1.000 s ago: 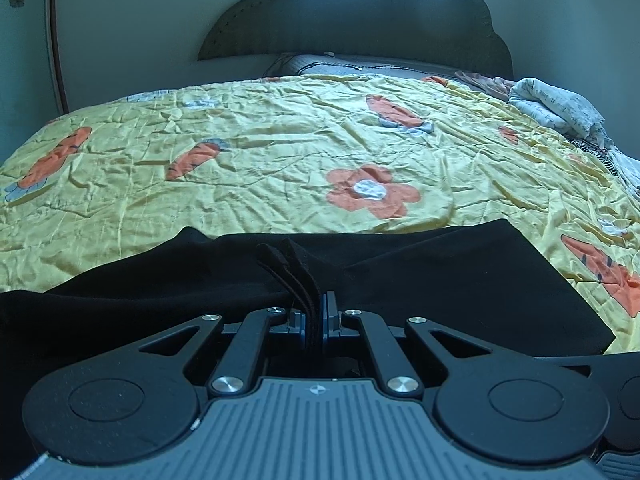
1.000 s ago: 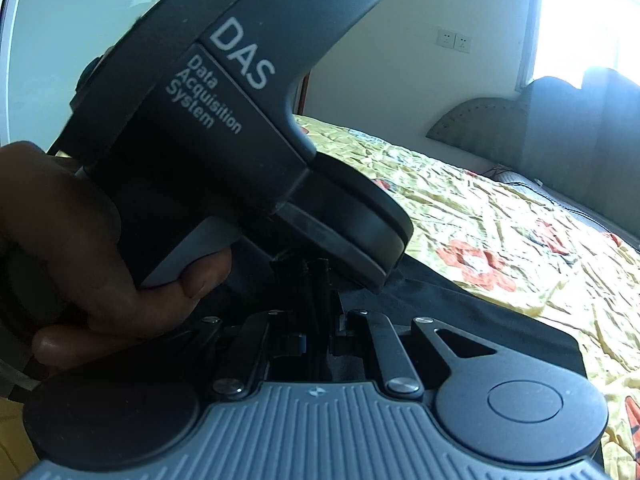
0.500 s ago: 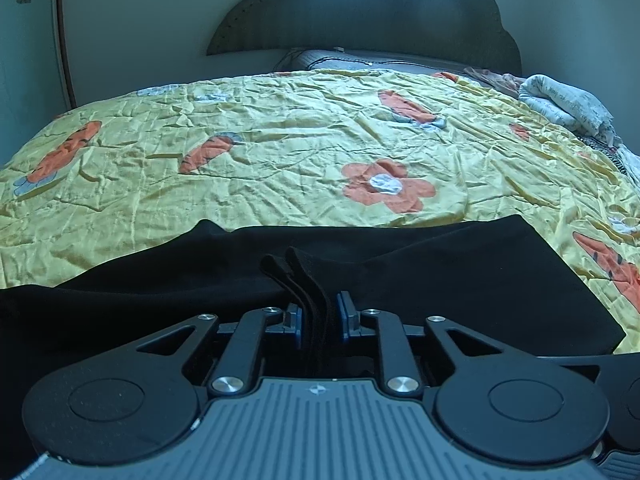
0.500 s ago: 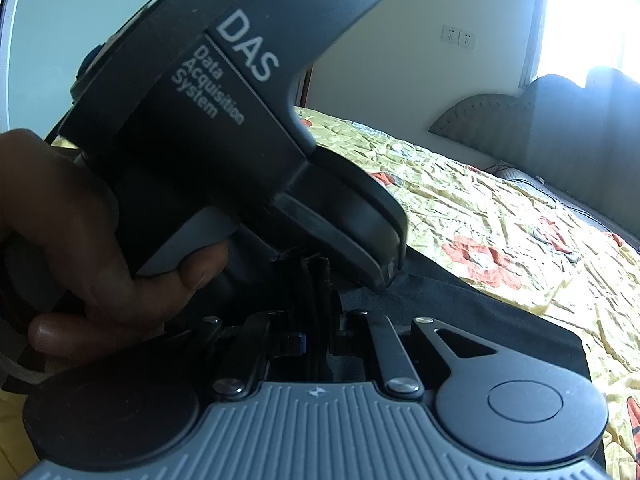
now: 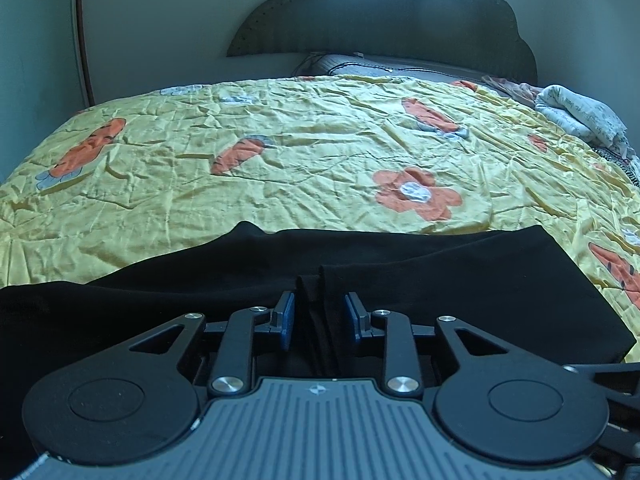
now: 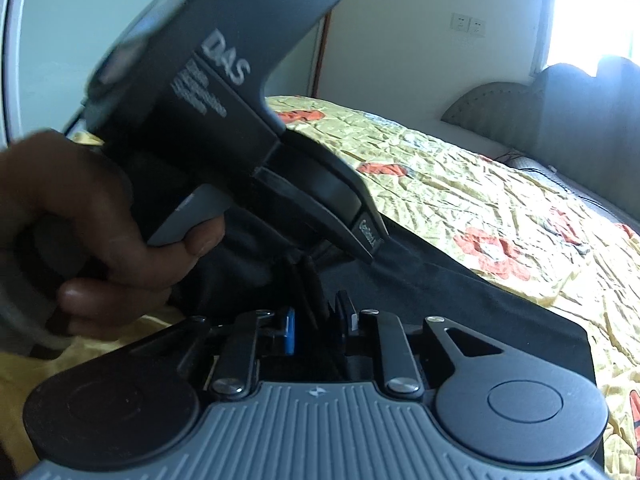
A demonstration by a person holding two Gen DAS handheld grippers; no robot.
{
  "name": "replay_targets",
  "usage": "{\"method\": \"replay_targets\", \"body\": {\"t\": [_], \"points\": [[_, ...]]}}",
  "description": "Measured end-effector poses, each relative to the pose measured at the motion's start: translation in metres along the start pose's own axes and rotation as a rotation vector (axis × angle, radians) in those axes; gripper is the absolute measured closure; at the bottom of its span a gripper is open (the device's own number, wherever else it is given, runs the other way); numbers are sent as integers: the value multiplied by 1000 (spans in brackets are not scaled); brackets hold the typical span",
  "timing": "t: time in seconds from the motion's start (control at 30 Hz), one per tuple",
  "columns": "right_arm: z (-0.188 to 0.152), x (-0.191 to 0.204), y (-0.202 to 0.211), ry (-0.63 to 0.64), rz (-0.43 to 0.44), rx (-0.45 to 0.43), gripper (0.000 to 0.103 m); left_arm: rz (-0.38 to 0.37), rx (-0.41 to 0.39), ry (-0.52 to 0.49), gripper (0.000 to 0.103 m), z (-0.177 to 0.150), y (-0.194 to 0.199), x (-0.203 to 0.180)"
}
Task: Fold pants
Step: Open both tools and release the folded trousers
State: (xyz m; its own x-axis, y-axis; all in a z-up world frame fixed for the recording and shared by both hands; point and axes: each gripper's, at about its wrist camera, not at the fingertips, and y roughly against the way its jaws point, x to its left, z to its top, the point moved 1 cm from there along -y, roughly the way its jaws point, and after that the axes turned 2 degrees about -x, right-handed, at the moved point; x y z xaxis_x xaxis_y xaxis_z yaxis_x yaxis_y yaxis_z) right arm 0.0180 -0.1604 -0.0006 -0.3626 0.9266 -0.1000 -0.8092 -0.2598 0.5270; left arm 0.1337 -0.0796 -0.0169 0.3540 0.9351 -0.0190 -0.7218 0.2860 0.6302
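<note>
A: Pants [image 5: 440,280]?
B: Black, folded flat, at the bed's [image 5: 280,160] near edge, small ridge bunched up.
A: Grippers?
B: Left gripper [image 5: 319,316] and right gripper [image 6: 316,320] jaws just opened, apart, pads off the ridge between them.

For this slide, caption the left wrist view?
Left gripper jaws just opened, releasing a fold of black pants on the yellow bedspread.
</note>
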Motion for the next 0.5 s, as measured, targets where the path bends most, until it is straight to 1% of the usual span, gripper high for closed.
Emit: {"method": "replay_targets", "body": {"t": [0.13,0.27,0.3,0.37,0.43,0.47,0.5], "points": [[0,-22,21,-75,99,-18,84,50,-12,17,71,3,2,11],[-1,-65,31,-278,166,-65,84,56,2,65,73,10,-2,26],[-4,-75,30,-333,167,-67,84,52,15,58,73,11,-5,26],[-11,-88,22,-388,116,-31,84,62,25,27,73,10,-10,21],[-19,-91,11,-381,67,41,84,87,34,6,73,8,-14,17],[-24,-91,7,-375,66,75,84,90,30,7,73,6,-12,17],[-28,-91,6,-374,67,86,84,87,20,12,73,6,-8,17]]}}
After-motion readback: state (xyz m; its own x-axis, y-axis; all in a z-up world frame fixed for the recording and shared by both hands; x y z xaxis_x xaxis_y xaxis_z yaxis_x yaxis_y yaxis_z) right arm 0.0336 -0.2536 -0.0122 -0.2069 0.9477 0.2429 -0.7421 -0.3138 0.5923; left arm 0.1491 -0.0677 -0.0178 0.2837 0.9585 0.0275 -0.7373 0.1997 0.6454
